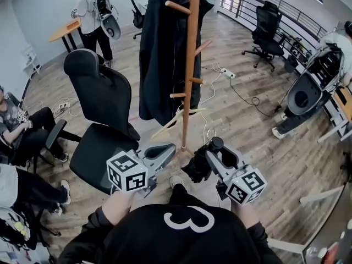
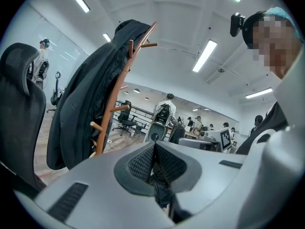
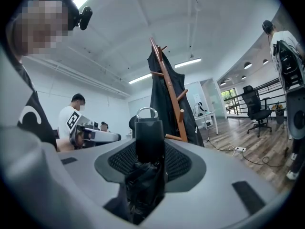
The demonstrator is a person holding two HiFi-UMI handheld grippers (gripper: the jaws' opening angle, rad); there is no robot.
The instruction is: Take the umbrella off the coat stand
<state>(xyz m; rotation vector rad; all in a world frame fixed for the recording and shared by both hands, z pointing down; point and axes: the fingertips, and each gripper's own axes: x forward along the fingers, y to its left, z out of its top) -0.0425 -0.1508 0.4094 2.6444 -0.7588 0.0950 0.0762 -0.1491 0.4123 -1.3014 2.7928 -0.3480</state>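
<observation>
L gripper (image 1: 166,150), near the foot of the tall brown wooden coat stand (image 1: 190,65): jaws together, w/ a scrap of black stuff low between them, can't tell what. Folded black fabric umbrella (image 1: 196,168) is off the pegs, also near stand's foot, its handle clamped in R gripper (image 1: 212,154). Prob. light. Canopy soft & floppy, so hold the stiff handle, as here.

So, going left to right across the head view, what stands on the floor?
A seated person → black office chair → wooden coat stand → white power strip → second office chair by the railing.
</observation>
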